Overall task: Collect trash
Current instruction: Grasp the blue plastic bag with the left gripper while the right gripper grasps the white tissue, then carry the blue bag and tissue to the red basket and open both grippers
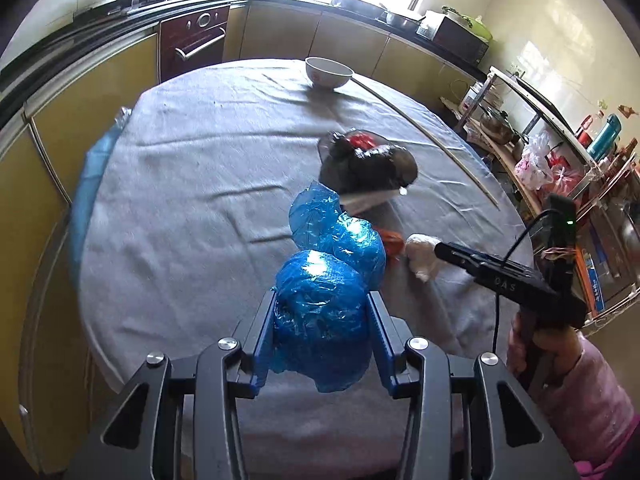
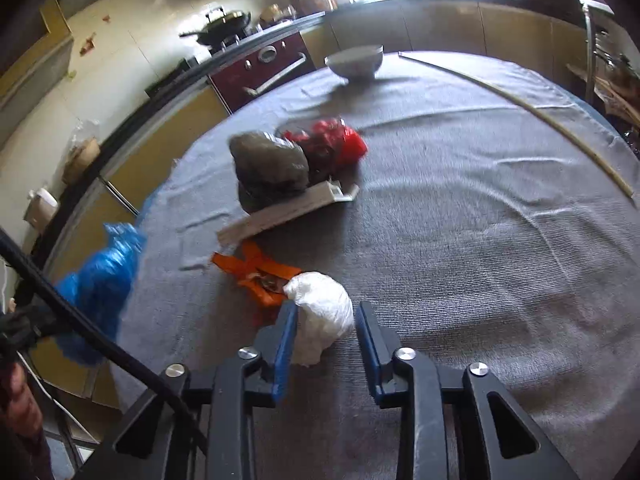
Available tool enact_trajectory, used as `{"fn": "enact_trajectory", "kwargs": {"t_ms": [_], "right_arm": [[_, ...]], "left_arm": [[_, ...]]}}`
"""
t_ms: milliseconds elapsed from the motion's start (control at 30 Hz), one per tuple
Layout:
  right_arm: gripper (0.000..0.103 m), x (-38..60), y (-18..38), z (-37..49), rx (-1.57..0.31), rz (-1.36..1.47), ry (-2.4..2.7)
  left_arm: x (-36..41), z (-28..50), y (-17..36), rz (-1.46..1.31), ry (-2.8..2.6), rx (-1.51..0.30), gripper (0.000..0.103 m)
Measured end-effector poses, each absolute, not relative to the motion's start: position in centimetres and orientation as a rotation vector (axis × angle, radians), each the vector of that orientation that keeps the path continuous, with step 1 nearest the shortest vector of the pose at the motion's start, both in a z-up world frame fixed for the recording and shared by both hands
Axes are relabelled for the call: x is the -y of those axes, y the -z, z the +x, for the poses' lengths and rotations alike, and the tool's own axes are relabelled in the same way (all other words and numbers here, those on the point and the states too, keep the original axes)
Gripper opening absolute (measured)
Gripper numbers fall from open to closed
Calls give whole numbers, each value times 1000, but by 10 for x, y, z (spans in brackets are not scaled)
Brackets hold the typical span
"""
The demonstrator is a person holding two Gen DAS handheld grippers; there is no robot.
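Left gripper (image 1: 322, 312) clamped on the blue bag (image 1: 320, 320); right gripper (image 2: 326, 320), lower centre, closed on the white wad (image 2: 320, 312).

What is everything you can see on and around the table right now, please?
blue bag: 1, blue, held in the left gripper
white wad: 1, white, between the right gripper's fingers
orange wrapper: 1, orange, beside the wad
grey bag: 1, grey, mid-table
red bag: 1, red, against the grey bag
white box: 1, white, before the grey bag
bowl: 1, white, far edge
stick: 1, pale, far right
tablecloth: 1, grey
left gripper: 1, black and blue
right gripper: 1, black and blue
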State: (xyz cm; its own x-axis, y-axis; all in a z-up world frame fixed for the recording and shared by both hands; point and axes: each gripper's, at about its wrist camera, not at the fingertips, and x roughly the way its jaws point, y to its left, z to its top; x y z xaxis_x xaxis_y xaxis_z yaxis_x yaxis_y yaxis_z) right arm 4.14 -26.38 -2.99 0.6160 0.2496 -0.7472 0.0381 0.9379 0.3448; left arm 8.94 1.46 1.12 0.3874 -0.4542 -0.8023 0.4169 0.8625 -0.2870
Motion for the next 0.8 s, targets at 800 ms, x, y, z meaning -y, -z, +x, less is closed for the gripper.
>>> {"fn": "enact_trajectory", "kwargs": {"t_ms": [800], "right_arm": [[33,250,52,52,-962,321,-77]], "left_arm": [[-23,41,0,-51,551,-1043,46]]}}
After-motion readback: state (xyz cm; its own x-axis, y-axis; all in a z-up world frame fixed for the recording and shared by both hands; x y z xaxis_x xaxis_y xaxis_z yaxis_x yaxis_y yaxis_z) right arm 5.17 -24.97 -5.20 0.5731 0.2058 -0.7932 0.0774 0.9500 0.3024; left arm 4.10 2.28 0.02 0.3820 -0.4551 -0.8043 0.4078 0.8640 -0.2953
